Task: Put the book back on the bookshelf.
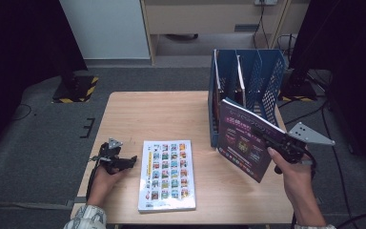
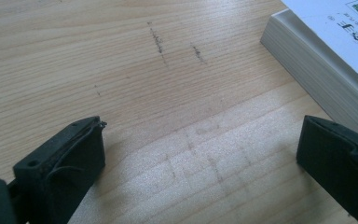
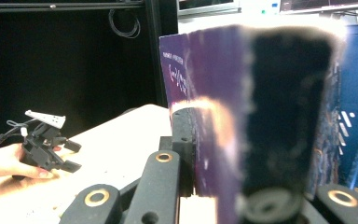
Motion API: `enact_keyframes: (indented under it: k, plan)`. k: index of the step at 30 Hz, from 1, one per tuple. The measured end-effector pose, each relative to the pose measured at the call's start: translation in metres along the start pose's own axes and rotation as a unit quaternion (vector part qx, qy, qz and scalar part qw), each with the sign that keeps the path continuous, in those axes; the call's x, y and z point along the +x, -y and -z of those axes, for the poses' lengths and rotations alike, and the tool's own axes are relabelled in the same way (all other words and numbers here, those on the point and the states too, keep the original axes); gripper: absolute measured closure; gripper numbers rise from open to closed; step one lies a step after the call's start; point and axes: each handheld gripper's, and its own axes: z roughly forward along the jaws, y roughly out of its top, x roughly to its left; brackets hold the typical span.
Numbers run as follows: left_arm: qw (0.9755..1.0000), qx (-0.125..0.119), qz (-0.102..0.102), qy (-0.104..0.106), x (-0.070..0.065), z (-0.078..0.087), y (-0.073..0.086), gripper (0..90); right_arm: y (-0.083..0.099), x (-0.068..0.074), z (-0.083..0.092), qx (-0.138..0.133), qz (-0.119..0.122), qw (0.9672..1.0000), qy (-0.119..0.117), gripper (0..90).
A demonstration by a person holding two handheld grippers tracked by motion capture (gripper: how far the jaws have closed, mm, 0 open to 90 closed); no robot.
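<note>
The thin purple-covered book (image 1: 244, 139) is held clear of the pale wooden counter (image 1: 171, 114), tilted, just in front of the blue perforated plastic file rack (image 1: 259, 78) at the counter's far right. The right claw (image 1: 267, 138) is clamped on the book's right edge; in the right gripper view its two black jaws stand nearly together with the purple cover (image 3: 205, 93) pinched between them. Inside the rack, other books stand upright in the left compartments. To the left, a thick white book with a grid of small coloured pictures (image 1: 167, 174) lies flat near the counter's front edge. Just left of it the left claw (image 1: 132, 160) rests low over the counter, jaws spread wide with bare wood between them, the white book's page edge (image 2: 307, 74) beside one jaw.
</note>
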Motion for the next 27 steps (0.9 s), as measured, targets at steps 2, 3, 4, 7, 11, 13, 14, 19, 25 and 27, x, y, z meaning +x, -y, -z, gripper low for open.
enact_keyframes:
  k: [2, 3, 4, 7, 11, 13, 14, 19, 25, 27]
  plan:
    - [1.0, -0.001, 0.0, 0.0, 0.0, 0.0, 0.0, 0.1, 0.0, -0.001, 0.003, 0.0, 0.001, 1.0, 0.002, 83.8]
    - [1.0, 0.0, 0.0, 0.0, 0.0, 0.0, 0.0, 0.1, -0.001, -0.001, 0.005, 0.001, 0.002, 1.0, 0.004, 83.8]
    - [1.0, 0.0, 0.0, 0.0, 0.0, 0.0, 0.0, 0.1, -0.001, -0.002, 0.006, 0.002, 0.002, 1.0, 0.006, 83.8]
    - [1.0, -0.001, 0.0, 0.0, 0.0, 0.0, 0.0, 0.1, -0.002, -0.005, 0.011, 0.005, 0.002, 0.9999, 0.01, 83.8]
    - [1.0, -0.001, 0.002, -0.003, -0.001, 0.0, 0.0, 0.4, -0.003, -0.009, 0.017, 0.007, 0.001, 0.9998, 0.018, 83.8]
    - [1.0, -0.001, 0.003, -0.005, -0.001, 0.0, 0.0, 0.4, -0.003, -0.011, 0.021, 0.008, 0.002, 0.9998, 0.021, 83.8]
    - [1.0, -0.001, 0.003, -0.005, -0.001, 0.0, 0.0, 0.5, -0.003, -0.012, 0.022, 0.008, 0.003, 0.9997, 0.022, 83.8]
    - [1.0, -0.001, 0.004, -0.006, -0.001, 0.0, 0.0, 0.5, -0.006, -0.013, 0.031, 0.006, -0.001, 0.9996, 0.027, 83.8]
    - [1.0, -0.001, 0.005, -0.008, -0.001, 0.0, 0.0, 0.6, -0.018, -0.014, 0.04, -0.007, -0.011, 0.9996, 0.024, 83.9]
    - [0.9999, -0.001, 0.006, -0.008, -0.002, 0.0, 0.0, 0.6, -0.025, -0.014, 0.042, -0.012, -0.012, 0.9996, 0.024, 83.8]
